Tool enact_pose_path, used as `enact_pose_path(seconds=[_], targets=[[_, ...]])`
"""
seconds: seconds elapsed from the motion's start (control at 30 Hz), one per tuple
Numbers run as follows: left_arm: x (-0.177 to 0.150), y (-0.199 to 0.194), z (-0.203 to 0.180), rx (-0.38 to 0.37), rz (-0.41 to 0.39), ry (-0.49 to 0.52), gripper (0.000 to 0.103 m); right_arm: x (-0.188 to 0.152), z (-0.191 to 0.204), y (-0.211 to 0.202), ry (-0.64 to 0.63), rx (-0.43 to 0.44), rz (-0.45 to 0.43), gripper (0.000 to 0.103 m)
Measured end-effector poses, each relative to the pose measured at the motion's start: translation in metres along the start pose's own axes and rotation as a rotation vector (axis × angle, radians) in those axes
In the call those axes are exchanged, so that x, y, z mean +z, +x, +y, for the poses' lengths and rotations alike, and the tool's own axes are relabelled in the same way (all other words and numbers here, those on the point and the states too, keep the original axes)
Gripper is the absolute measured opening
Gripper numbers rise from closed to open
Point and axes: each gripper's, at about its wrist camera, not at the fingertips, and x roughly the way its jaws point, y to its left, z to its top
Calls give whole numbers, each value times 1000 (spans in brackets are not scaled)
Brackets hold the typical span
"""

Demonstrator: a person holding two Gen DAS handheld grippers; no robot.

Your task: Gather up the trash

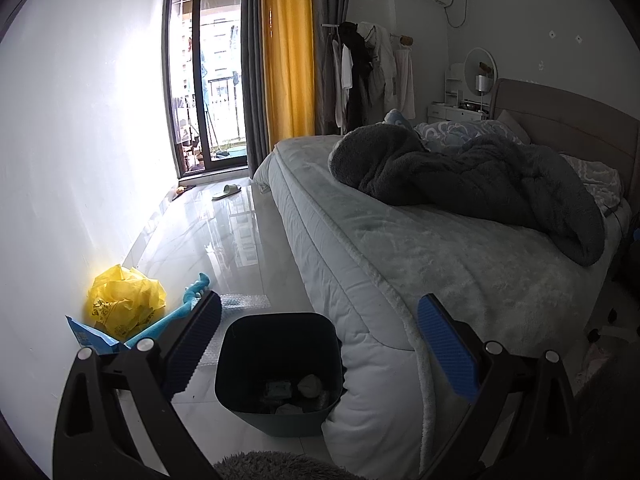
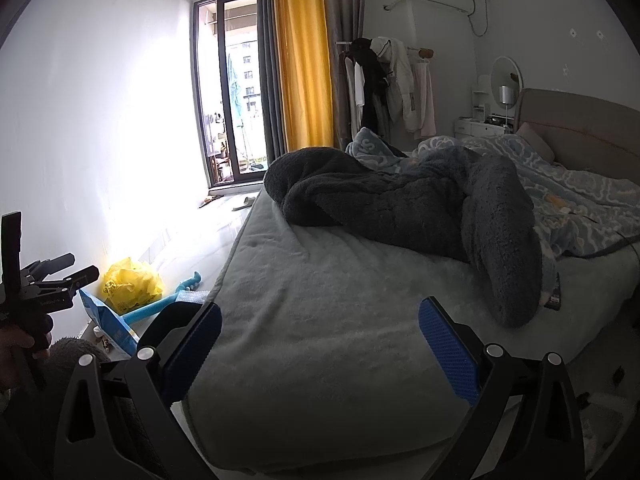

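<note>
1. My left gripper (image 1: 320,344) hangs over the dark bin (image 1: 280,372), jaws wide w/ nothing in them; bin holds a few crumpled scraps, prob. parked by the bed (image 1: 420,264) corner for short drops.
2. Right gripper (image 2: 320,348) hovers over the mattress, jaws wide, empty.
3. Trash left on the floor by the wall: blue packet (image 1: 94,338), bubble wrap (image 1: 244,304), yellow plastic bag (image 1: 124,300), teal stick (image 1: 172,324) leaning across them.
4. Far off, slipper (image 1: 227,191) near the balcony door.
</note>
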Motion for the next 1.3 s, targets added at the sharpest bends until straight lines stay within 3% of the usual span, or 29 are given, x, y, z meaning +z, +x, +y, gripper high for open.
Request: enact_pose_path(seconds=[1.3], targets=[[-3,2,-5,1,6,11,100,0,1,0,-6,4,5,100]])
